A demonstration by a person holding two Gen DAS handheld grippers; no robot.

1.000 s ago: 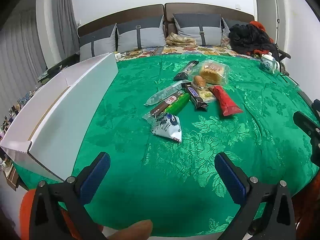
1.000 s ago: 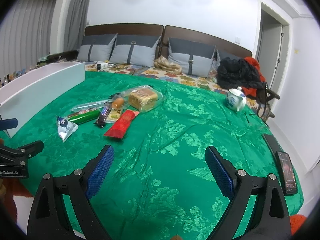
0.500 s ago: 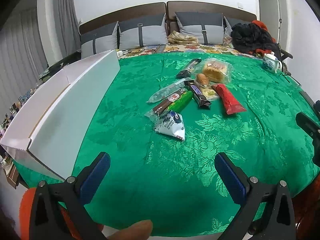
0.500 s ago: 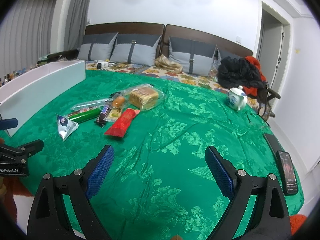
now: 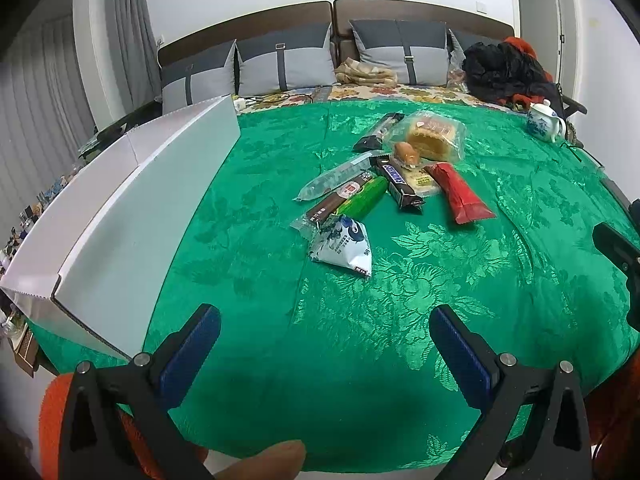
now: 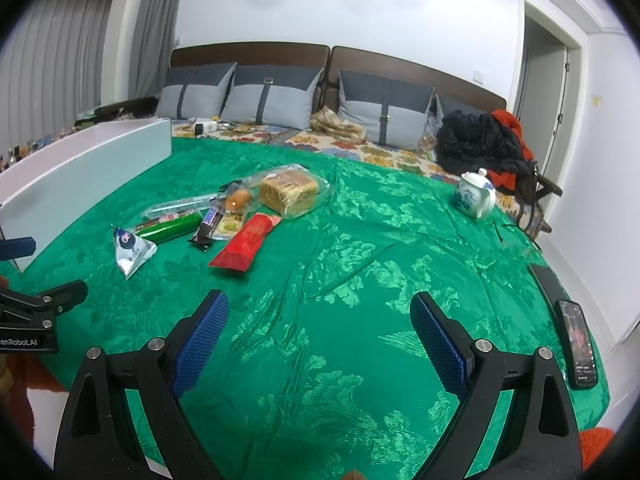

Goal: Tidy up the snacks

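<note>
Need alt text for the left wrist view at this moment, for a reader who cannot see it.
The open left gripper hovers empty above a green patterned bedspread, facing a cluster of wrapped snacks: a white triangular pouch nearest, a red packet to the right, bagged bread behind. A long white box lies along the left; pillows line the headboard.
</note>
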